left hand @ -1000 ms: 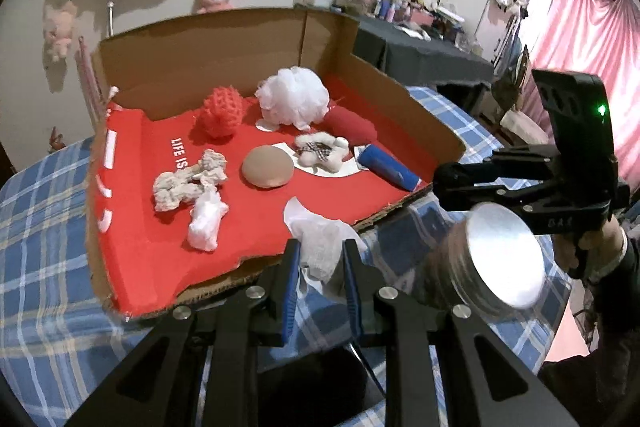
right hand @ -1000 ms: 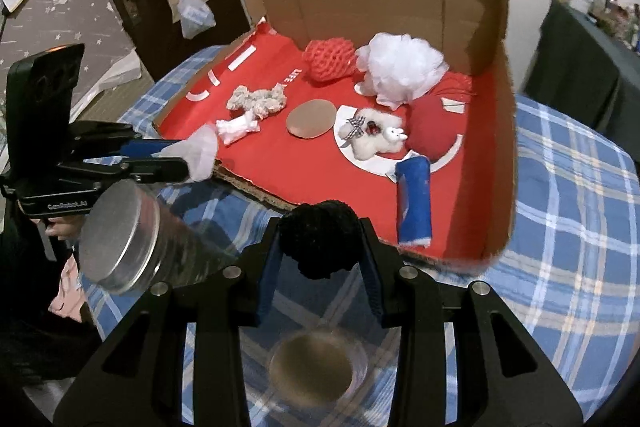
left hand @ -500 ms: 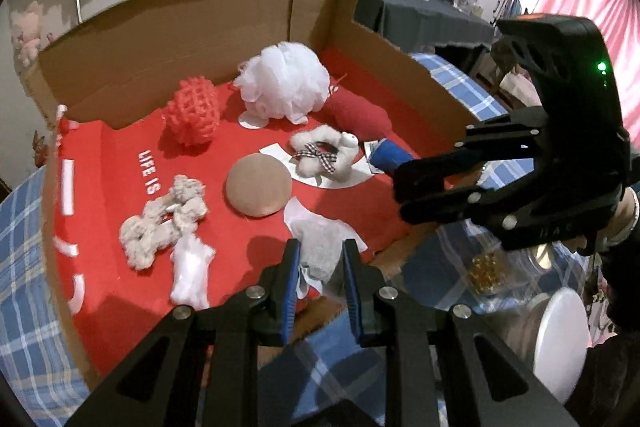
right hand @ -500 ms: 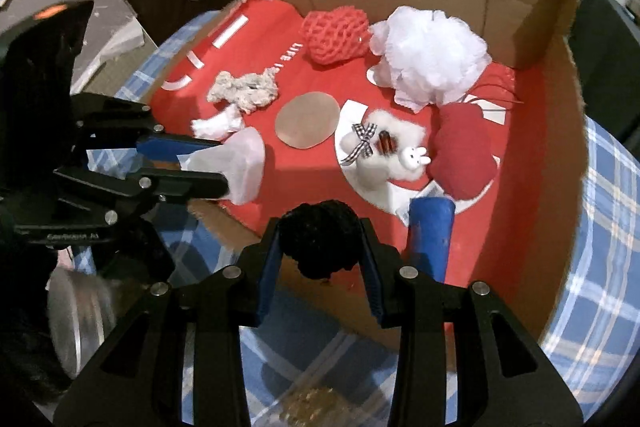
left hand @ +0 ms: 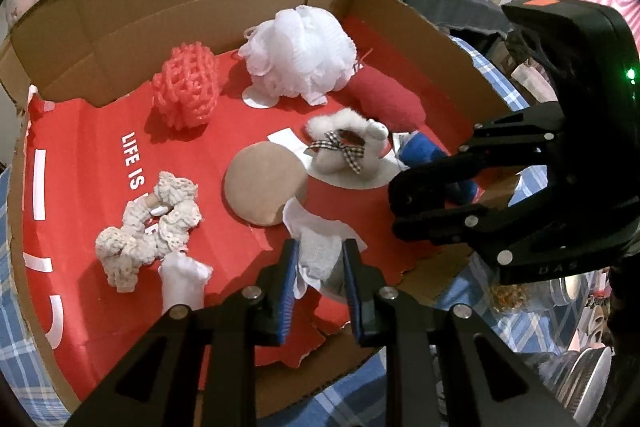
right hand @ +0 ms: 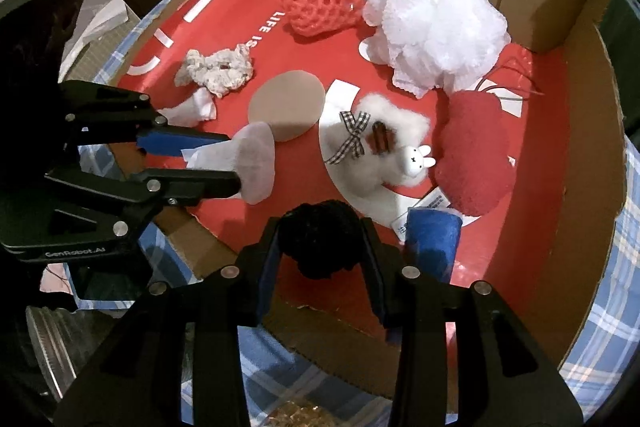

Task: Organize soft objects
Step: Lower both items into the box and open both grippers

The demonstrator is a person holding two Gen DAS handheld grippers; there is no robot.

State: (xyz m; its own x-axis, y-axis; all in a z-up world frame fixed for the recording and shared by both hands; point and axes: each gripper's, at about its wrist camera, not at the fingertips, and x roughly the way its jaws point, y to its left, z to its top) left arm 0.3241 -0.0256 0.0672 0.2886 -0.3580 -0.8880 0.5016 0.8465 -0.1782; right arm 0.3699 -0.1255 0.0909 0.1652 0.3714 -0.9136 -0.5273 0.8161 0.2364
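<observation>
In the left wrist view the right gripper (left hand: 404,203) fills 3 o'clock. It covers most of the blue fabric roll (left hand: 424,151), and its black load cannot be told from its black fingers. A round metal lid (left hand: 588,379) is cut off at 5 o'clock.

Only the right wrist view shows that load. A black fuzzy pom-pom (right hand: 320,239) sits between the right gripper's pads, touching both, and the jaws have just been opening. It hangs over the near edge of the red-lined cardboard box (right hand: 580,147).

The left gripper (left hand: 318,267) is clamped on a pale grey-white cloth pouch (left hand: 320,247), also above the near edge. At 9 o'clock in the right view the pouch's rounded end shows.

The near box edge is low and torn. Bare red floor lies between the 2 grippers.
</observation>
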